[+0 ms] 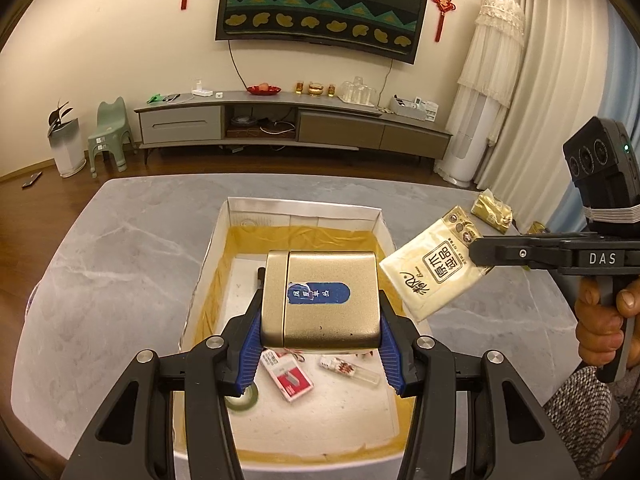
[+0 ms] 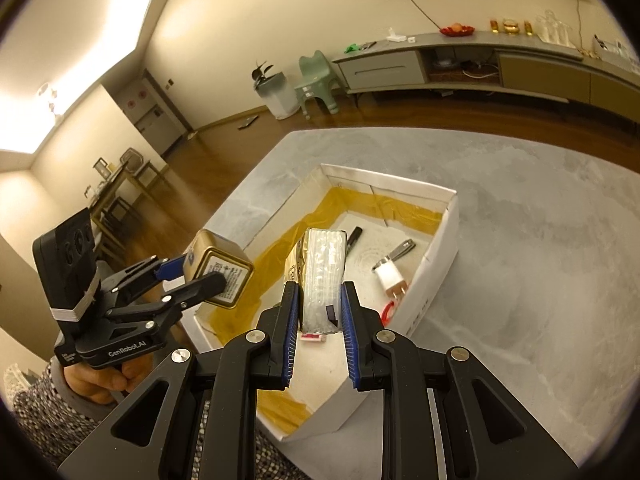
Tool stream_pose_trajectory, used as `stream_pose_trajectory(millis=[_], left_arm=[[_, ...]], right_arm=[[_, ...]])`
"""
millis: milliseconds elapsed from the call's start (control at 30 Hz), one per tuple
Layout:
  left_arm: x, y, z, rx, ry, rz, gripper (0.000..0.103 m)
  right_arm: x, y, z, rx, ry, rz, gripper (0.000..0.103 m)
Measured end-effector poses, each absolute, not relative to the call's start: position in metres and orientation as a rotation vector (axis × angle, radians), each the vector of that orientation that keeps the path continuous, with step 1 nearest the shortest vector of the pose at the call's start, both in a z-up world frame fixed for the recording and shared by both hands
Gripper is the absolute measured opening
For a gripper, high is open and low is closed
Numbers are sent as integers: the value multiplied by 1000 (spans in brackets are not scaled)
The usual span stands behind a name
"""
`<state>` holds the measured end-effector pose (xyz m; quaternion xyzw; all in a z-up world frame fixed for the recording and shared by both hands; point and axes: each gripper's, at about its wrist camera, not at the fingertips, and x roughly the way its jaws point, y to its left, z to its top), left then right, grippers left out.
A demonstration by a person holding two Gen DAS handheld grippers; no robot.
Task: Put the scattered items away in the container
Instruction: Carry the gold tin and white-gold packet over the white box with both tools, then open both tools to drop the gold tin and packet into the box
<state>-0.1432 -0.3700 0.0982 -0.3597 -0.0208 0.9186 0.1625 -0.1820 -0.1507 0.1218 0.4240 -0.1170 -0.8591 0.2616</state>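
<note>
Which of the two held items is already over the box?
The gold tin in the left gripper; the tissue pack in the right gripper hangs beside the box.

Left wrist view: mounted behind the left gripper point(image 1: 320, 316), close above the white box point(image 1: 304, 206), facing straight across the table point(image 1: 120, 248) toward its far edge and the wall beyond. Right wrist view: mounted behind the right gripper point(image 2: 320, 320), near the box's point(image 2: 440, 248) right side, angled leftward toward the table's point(image 2: 520, 240) far left corner. Shared by both: box, tabletop, opposite gripper.
</note>
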Motion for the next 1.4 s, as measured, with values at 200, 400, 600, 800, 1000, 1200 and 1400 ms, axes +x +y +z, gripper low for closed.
stream_pose_trajectory(millis=[200,400,600,800,1000,1200,1400], left_arm=[[-165,-369,95,-1037,-40,2615,51],[-185,-370,85,-1080,-25,2596,51],[-202,-369,71,-1139,-7,2570,51],[-213,-363,53,-1214,61,2535,51],[-221,-361,40,-1271,122,2503,51],[-229,-364,29,-1317,170,2482,51],[-239,-368,18,-1359,186,2478,51]], right_arm=[[-205,-162,121,1162,-267,-2332,21],[-228,-174,119,1180,-204,-2338,21],[-254,-187,110,1212,-153,-2344,21],[-277,-202,95,1261,-78,-2339,21],[-299,-218,81,1311,8,-2340,21],[-323,-227,64,1371,43,-2344,22],[-344,-240,45,1432,97,-2328,22]])
